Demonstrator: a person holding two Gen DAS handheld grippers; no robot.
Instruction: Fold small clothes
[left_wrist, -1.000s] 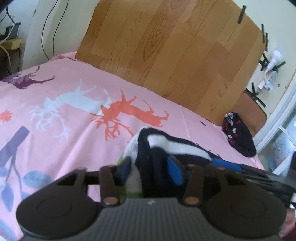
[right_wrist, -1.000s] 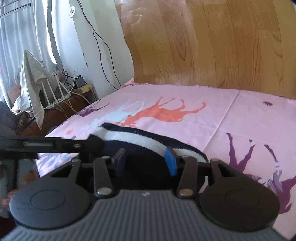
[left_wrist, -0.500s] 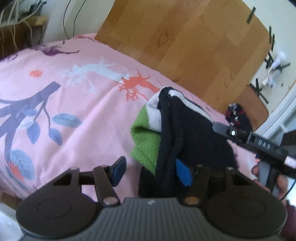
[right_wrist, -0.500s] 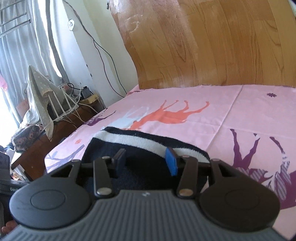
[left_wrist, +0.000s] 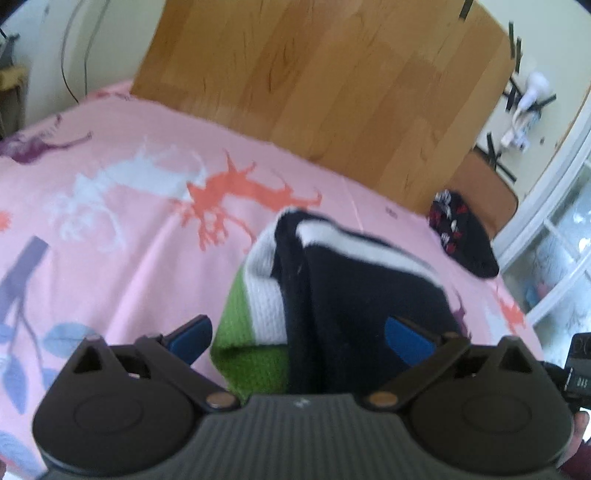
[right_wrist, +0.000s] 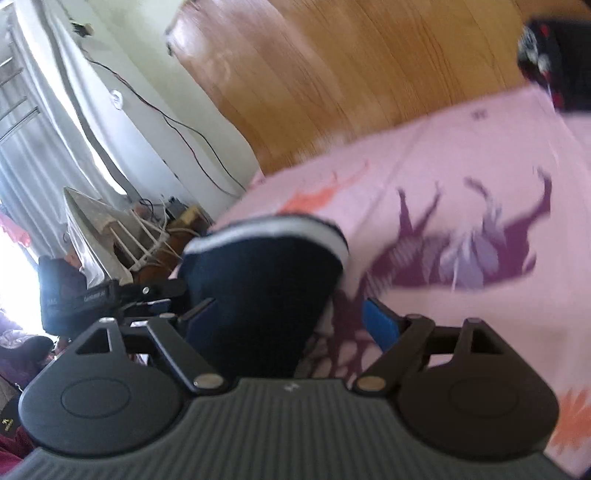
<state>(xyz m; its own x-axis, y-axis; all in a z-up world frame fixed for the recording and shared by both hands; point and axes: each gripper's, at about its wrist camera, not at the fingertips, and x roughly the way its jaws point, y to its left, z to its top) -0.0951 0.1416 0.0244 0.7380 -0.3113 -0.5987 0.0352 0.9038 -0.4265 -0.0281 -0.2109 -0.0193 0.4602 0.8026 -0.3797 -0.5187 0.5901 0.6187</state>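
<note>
Left wrist view shows you the folded striped garment (left_wrist: 354, 295) lying on the pink bed (left_wrist: 110, 206) near its front edge. Your left tongs (left_wrist: 299, 341) and right tongs (right_wrist: 284, 325) have just been opening around it, pads off the cloth.

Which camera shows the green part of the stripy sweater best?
The left wrist view. There the folded sweater's green band shows clearly beside its white stripe, lying on the pink bedsheet. The right wrist view is blurred and shows only the dark side and a pale edge, no green.
</note>
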